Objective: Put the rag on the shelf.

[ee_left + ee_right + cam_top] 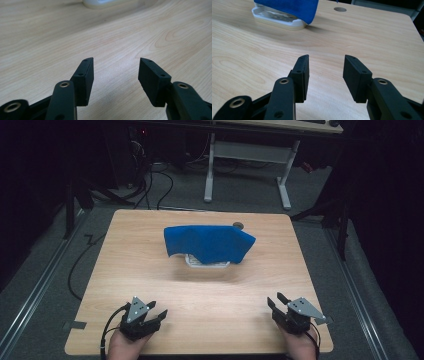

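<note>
At table centre, a blue cloth (210, 242) is draped over a white tray (207, 264). Both grippers, left (156, 311) and right (276, 301), are held at the near edge, jaws released and empty. If one corner is pulled, the tray could be dragged along.

— Underneath? Pale wooden table (210, 290).
— Round hole (238, 225) at far edge, right of centre.
— Beyond? White desk frame (285, 180) far off, black cables (150, 185) far left on grey floor (45, 270).
</note>
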Action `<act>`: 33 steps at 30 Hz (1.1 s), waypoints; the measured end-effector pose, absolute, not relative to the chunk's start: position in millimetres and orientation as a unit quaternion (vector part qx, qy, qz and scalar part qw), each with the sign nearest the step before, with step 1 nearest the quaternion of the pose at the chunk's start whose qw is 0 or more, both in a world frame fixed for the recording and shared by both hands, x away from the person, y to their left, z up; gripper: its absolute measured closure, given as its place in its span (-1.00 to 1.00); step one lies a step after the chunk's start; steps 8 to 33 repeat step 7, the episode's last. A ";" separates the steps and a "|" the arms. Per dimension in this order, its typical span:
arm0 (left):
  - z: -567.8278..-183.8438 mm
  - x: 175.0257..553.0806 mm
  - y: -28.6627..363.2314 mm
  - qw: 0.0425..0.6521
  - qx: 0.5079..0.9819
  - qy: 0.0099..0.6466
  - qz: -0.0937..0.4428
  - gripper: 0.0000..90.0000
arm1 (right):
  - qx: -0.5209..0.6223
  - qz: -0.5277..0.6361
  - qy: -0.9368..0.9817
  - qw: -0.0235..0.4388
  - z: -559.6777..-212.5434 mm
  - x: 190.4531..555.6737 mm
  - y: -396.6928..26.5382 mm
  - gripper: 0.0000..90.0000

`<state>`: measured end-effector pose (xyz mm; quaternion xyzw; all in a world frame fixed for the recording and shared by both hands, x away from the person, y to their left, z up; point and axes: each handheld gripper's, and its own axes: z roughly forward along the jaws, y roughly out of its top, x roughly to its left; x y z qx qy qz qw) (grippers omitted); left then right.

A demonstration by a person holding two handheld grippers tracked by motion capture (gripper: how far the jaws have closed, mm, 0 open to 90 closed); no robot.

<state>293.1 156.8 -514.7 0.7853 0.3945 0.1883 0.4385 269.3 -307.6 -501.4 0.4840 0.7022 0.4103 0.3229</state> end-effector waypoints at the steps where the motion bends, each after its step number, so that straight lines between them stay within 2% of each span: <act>1: -514.6 294.7 157.7 0.438 0.785 0.395 0.189 0.03 | 0.485 0.410 0.701 0.322 -501.9 269.8 -309.1 0.24; 33: -519.3 300.4 158.5 0.432 0.786 0.402 0.183 0.03 | 0.500 0.409 0.696 0.315 -505.8 276.8 -312.1 0.21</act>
